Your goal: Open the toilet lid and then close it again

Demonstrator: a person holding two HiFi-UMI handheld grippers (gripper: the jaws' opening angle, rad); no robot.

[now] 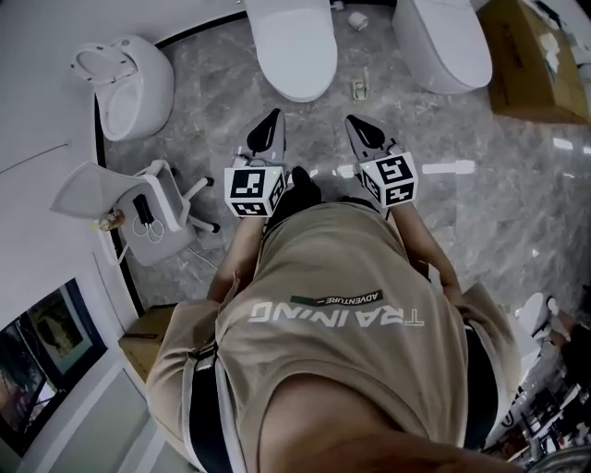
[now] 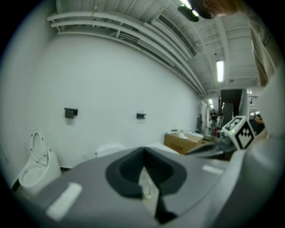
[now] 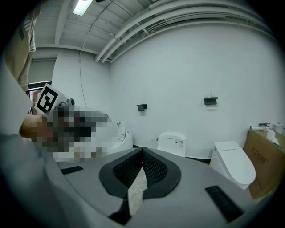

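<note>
White toilet [image 1: 294, 46], apparently closed, is cut off above.

Grey marbled floor [image 1: 517, 203] spreads out underfoot, glossy enough to catch streaks of light. The far wall [image 3: 187, 58] is plain white, with two small dark brackets [image 3: 142, 107] [image 3: 210, 101] fixed on it, well apart. Overhead, pale pipes [image 3: 147, 26] run along a ribbed ceiling beside a lit tube lamp [image 3: 83, 6]. A cardboard box [image 1: 531, 60] sits far right, and a framed picture [image 1: 51, 333] sits near left.
</note>
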